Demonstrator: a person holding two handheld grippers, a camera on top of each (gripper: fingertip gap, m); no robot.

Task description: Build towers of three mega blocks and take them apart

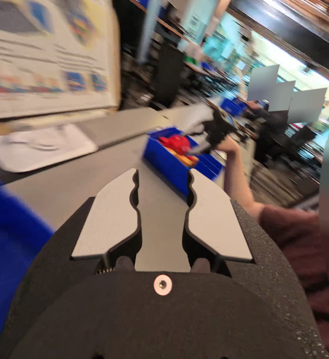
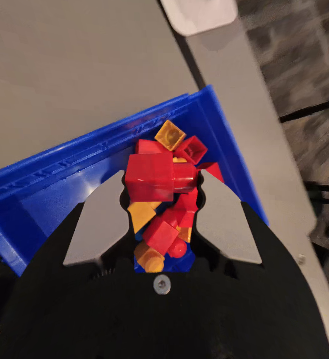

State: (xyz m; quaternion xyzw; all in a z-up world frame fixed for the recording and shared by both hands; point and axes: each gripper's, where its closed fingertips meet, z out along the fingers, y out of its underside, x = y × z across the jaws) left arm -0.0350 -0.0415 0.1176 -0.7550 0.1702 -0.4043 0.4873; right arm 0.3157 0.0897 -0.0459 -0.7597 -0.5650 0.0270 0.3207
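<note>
Blue bin (image 2: 43, 194): glossy moulded plastic with ribbed rim. Inside it, a red block (image 2: 150, 176) and a yellow block (image 2: 170, 135), smooth shiny plastic. Beneath the bin, the table (image 2: 62, 68): matt grey laminate. Right gripper (image 2: 161, 181): matt grey fingers (image 2: 99, 219) on grainy black body; metal screw below them.

Bare grey table (image 1: 66, 186) lies open ahead of the left gripper (image 1: 162, 175), whose jaws stand apart on nothing. Far right, a blue bin (image 1: 165, 165) blocks the way, blocks (image 2: 159, 229) heaped against its walls (image 2: 214, 120). Another blue bin (image 1: 6, 223), probably, crowds the near left.
</note>
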